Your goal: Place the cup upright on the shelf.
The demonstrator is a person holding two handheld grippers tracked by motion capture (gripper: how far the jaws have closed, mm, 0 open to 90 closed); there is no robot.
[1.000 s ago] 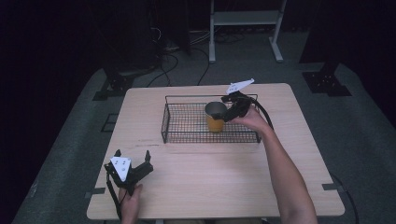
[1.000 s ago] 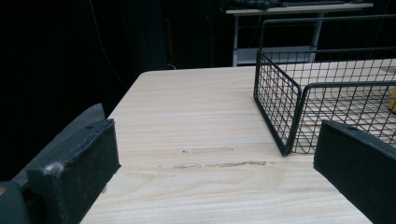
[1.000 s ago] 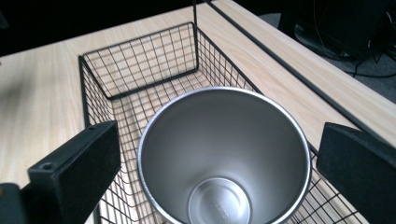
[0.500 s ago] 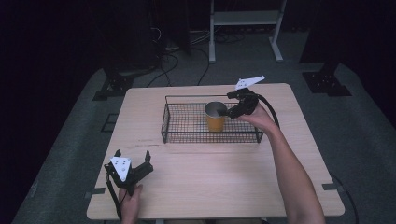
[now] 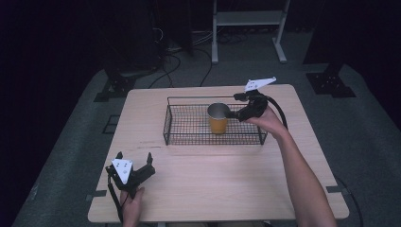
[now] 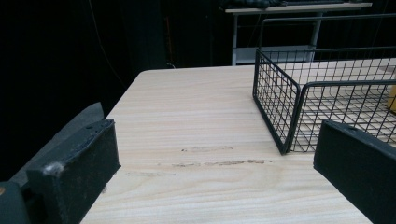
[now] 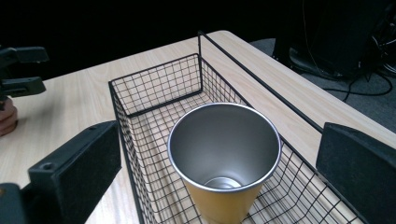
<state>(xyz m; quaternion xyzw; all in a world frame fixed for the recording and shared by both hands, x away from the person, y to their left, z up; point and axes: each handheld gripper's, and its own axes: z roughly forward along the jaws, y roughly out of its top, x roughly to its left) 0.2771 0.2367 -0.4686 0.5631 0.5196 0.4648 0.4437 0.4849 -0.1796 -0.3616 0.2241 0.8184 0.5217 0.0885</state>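
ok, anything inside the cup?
Nothing visible: the cup stands upright in the basket, its steel inside bare down to the bottom. The near part of the bottom is hidden by its rim.

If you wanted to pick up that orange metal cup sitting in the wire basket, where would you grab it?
Probably by the rim, from above. The cup stands upright and open-mouthed inside the wire basket, whose walls hinder a side approach low down. One jaw could slip inside the mouth and one outside, pinching the thin wall. The right gripper hangs open beside the rim, well placed for that.
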